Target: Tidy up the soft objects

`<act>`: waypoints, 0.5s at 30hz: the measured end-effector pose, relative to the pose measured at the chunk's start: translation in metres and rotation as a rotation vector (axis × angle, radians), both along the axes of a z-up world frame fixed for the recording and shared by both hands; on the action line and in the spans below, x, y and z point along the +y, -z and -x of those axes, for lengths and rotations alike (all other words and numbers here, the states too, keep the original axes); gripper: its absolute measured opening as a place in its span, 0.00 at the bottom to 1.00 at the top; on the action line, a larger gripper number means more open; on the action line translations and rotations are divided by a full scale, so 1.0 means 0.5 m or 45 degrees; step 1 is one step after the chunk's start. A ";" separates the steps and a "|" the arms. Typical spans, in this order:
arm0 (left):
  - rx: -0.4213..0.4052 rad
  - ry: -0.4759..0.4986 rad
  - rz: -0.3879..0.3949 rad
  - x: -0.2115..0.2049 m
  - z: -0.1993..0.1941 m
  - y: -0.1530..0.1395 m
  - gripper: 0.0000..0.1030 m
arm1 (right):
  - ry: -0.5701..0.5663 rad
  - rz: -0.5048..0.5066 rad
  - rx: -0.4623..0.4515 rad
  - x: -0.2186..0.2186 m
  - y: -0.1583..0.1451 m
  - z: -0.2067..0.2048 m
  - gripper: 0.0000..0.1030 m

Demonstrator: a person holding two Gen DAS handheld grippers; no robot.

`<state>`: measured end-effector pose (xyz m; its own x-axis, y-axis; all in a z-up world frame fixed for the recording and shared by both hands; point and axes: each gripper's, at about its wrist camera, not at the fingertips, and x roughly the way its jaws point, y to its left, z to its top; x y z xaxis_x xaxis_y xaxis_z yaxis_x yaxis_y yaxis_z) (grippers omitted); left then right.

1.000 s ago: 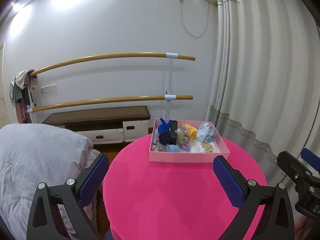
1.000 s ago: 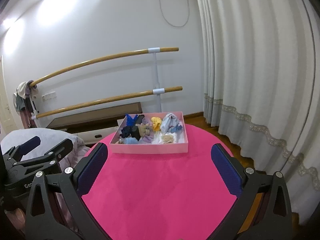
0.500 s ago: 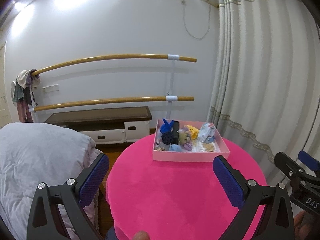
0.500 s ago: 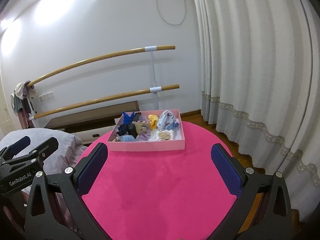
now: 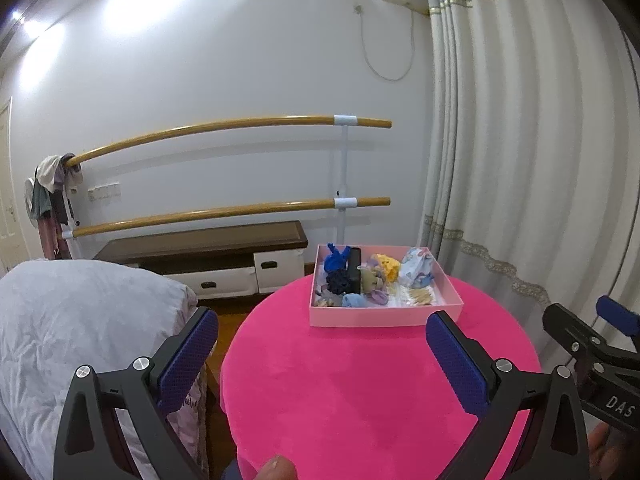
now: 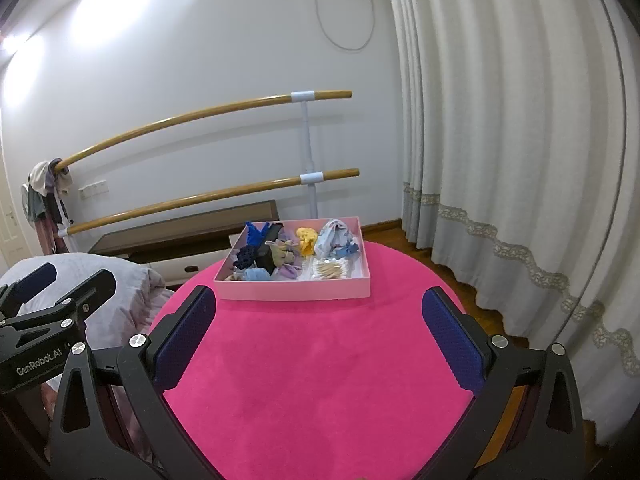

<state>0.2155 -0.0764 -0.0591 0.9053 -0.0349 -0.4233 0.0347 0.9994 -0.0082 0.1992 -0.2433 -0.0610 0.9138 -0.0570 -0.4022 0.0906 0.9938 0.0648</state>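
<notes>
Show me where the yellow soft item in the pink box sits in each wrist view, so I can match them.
Left wrist: yellow crumpled soft item in the shallow pink cardboard box, far half, right of centre of the picture.
Right wrist: same item in the box, far half, near mid-picture.
Shared landmark: the white upright post of the wooden wall bars, behind the box.

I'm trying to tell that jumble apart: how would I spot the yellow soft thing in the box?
Start at the round pink table and find the shallow pink box at its far side. The yellow soft thing lies toward the back of the box, just left of a pale blue-patterned bundle. It is the only bright yellow piece there.
</notes>
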 end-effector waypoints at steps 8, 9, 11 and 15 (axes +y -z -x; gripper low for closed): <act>0.017 0.026 0.013 -0.003 -0.003 0.003 1.00 | -0.002 0.001 0.003 0.001 0.002 -0.001 1.00; 0.019 0.029 0.016 -0.001 -0.004 0.002 1.00 | -0.001 0.001 0.002 0.001 0.002 -0.002 1.00; 0.019 0.022 0.013 -0.001 -0.005 0.001 1.00 | -0.001 -0.001 0.002 0.001 0.002 -0.001 1.00; 0.000 0.039 0.031 0.003 -0.003 -0.002 1.00 | 0.000 -0.002 0.005 0.001 0.005 0.000 1.00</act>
<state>0.2169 -0.0747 -0.0581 0.9037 -0.0727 -0.4220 0.0651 0.9974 -0.0324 0.1995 -0.2426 -0.0635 0.9123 -0.0566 -0.4056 0.0911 0.9936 0.0663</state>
